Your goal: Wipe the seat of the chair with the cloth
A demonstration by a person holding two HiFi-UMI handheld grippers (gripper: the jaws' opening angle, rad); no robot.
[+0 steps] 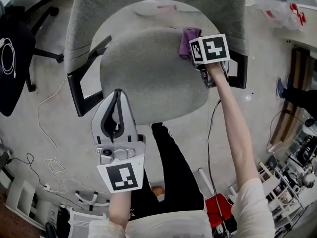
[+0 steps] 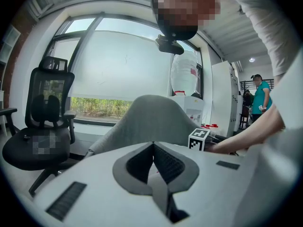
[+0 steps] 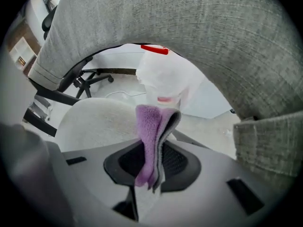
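Seat [image 1: 148,78]: grey fabric with a rounded outline, seen from above in the head view.
Backrest [image 1: 99,14]: the same grey fabric, rising at the seat's far edge.
Armrests [image 1: 84,86]: black, one on each side of the seat.
Cloth [image 1: 187,39]: purple and folded, over the seat's far right part, close to the backrest. Whether it touches the fabric cannot be told.
Right gripper [image 3: 152,148]: jaws clamped on the cloth, which sticks out past their tips. The gripper is at the seat's far right corner, just beside the right armrest.
Left gripper [image 1: 118,95]: jaws pressed together with nothing between them. It is over the seat's near left edge, pointing toward the backrest.
Black office chair [image 2: 40,126]: well apart from the seat, off to its left, in front of a large window.
White cable [image 1: 49,133]: lying loose on the floor to the left of the seat.
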